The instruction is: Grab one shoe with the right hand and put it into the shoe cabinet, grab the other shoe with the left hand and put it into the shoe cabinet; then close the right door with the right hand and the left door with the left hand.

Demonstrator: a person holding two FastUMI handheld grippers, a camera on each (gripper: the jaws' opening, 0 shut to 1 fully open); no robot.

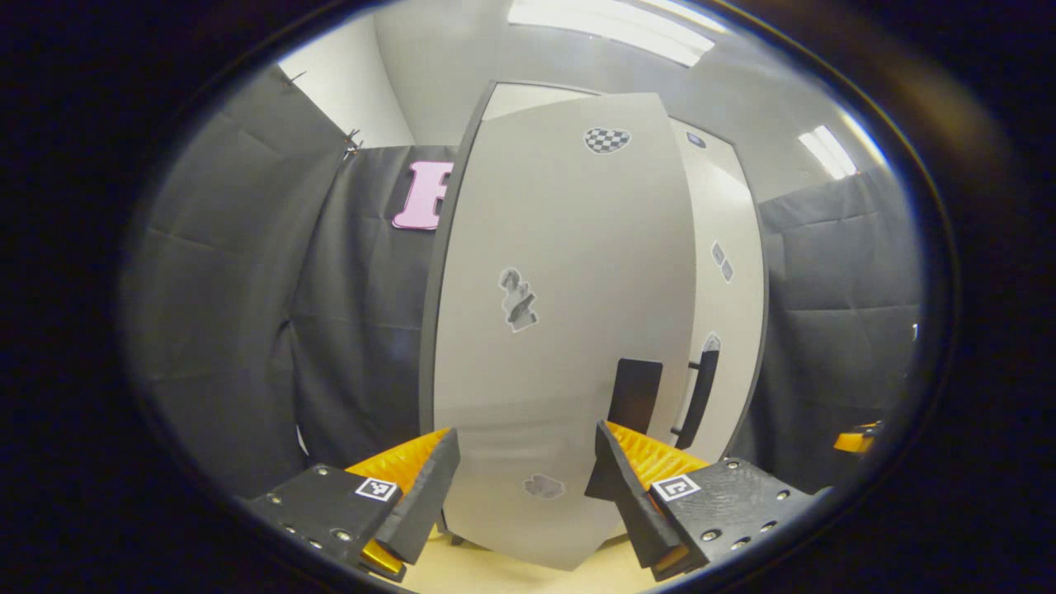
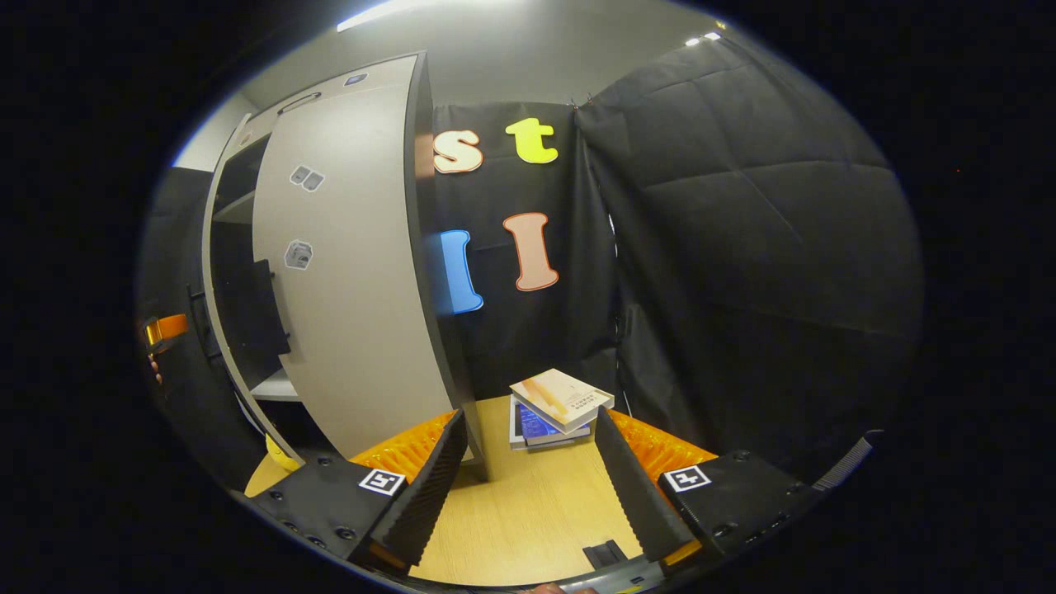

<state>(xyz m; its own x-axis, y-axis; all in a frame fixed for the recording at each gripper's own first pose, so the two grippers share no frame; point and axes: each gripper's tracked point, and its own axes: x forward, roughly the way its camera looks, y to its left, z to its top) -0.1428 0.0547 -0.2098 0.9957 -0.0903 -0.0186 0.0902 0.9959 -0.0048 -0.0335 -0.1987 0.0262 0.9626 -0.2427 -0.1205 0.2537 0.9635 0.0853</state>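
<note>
A: What did the left gripper (image 1: 520, 483) face?

B: The left door (image 1: 561, 330) of the shoe cabinet (image 1: 726, 247), seen close and head-on in the left gripper view. Its two fingers stood apart with nothing between them. The panel was pale, flat and dotted with small stickers. To its right was a dark handle plate (image 1: 634, 394), and farther right the right door (image 1: 722, 297) with its dark bar handle (image 1: 700, 388).

A: How did you judge the door would handle?

B: A stiff, smooth board on hinges; light to swing, I'd say, and slippery on the face. A push on the flat near the free edge, or a hold at the handle plate, looked the surest.

A: And the right gripper (image 2: 528, 478)?

B: It was unclenched too, holding nothing. In the right gripper view the right door (image 2: 346, 289) stood ajar at the left, with a shelf (image 2: 276, 386) showing in the gap, and something yellow (image 2: 280, 455) low by the door's foot. I couldn't tell whether that was a shoe. At the far left edge was part of the other gripper (image 2: 165, 327).

A: Anything else?

B: A stack of books (image 2: 554, 406) lay on the wooden floor (image 2: 528, 511) to the right of the cabinet.
</note>
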